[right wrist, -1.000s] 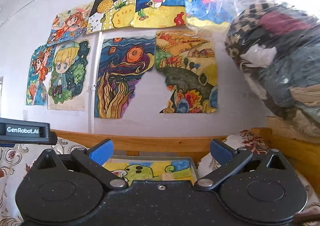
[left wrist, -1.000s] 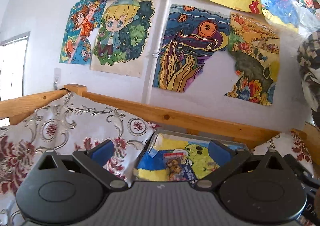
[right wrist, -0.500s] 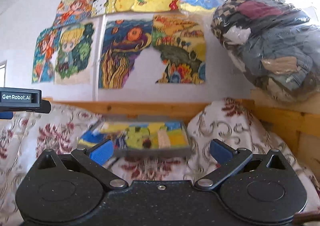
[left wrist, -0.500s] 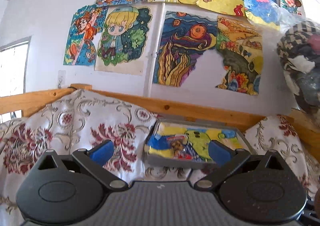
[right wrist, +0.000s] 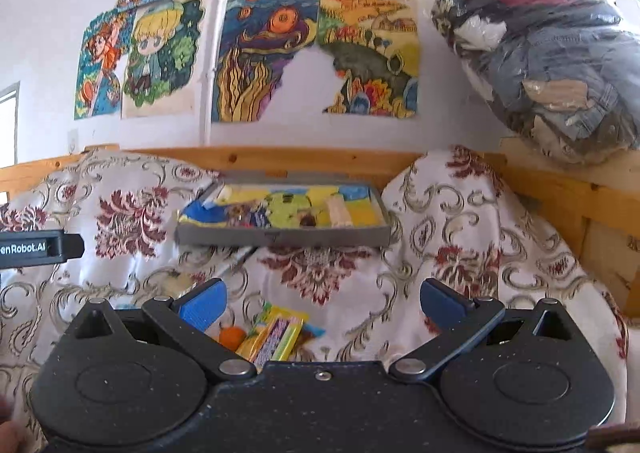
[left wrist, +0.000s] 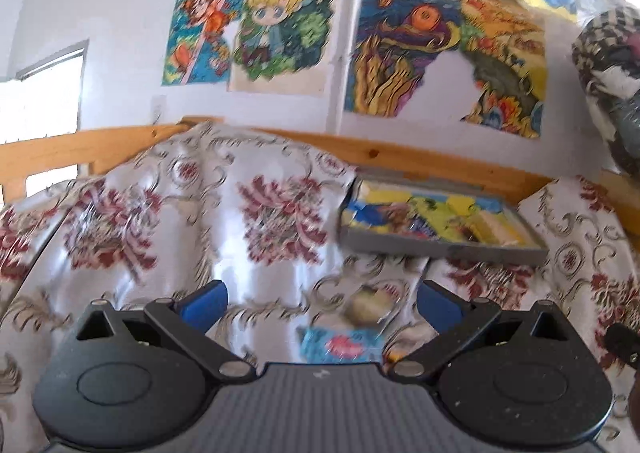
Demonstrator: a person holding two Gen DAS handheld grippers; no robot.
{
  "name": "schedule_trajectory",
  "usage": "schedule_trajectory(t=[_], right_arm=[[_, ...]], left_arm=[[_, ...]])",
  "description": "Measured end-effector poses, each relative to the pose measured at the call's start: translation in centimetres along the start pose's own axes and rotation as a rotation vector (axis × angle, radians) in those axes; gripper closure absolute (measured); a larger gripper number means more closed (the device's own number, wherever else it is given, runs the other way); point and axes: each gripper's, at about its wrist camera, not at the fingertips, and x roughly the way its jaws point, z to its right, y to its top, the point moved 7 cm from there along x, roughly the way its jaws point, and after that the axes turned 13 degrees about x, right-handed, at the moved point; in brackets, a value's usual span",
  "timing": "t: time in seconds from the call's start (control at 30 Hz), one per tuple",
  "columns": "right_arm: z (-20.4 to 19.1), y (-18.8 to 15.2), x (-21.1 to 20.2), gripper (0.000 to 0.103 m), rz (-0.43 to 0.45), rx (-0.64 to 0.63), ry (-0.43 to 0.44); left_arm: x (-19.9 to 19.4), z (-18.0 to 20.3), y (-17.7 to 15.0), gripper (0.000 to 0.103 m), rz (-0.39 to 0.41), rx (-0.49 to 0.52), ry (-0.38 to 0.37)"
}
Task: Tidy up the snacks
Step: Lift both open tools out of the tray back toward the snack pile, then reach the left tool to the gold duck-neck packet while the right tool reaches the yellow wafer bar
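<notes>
In the left wrist view, your left tongs (left wrist: pixel 322 303) are spread wide apart and grip nothing. Between their blue tips, low on the flowered cloth (left wrist: pixel 168 221), lies a blue snack packet (left wrist: pixel 340 345) with a pink mark on it, and a round pale snack (left wrist: pixel 370 307) sits just above it. Both look blurry, so you cannot tell more about them. Farther back, a flat gray tray (left wrist: pixel 440 249) rests on the cloth in front of a wooden rail (left wrist: pixel 400 157). The tray has a yellow, blue and green picture inside, and some small snacks lie in it. Bright drawings (left wrist: pixel 400 49) hang on the white wall above. In the right wrist view, your right tongs (right wrist: pixel 323 303) are also spread wide and grip nothing. Just over the black body of the tongs, near the left blue tip, a yellow snack packet (right wrist: pixel 276 337) lies on the cloth (right wrist: pixel 460 221), and a small orange snack (right wrist: pixel 231 336) sits right beside it on its left. The gray tray (right wrist: pixel 280 239) is farther back in the middle, well apart from those snacks, with a pale stick-shaped snack (right wrist: pixel 339 213) and a few dark little ones inside. At the left edge you can see part of the other tool with white letters (right wrist: pixel 38 249). A big clear bag of clothes (right wrist: pixel 552 53) sits up high on the right, on the wood.
</notes>
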Motion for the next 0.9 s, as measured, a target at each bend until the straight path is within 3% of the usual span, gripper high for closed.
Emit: schedule_trajectory(t=[0.33,0.9], right_arm=[[0.2,-1.7,0.4,0.001,-0.104,-0.006,-0.036],[-1.0,-4.5,3.7,0.001,-0.322,-0.085,-0.039]], left_arm=[[-0.5,-0.2,-2.7,0.0,-0.089,0.033,-0.002],[2.4,2.1,-6.1,0.0,-0.259,0.132,-0.131]])
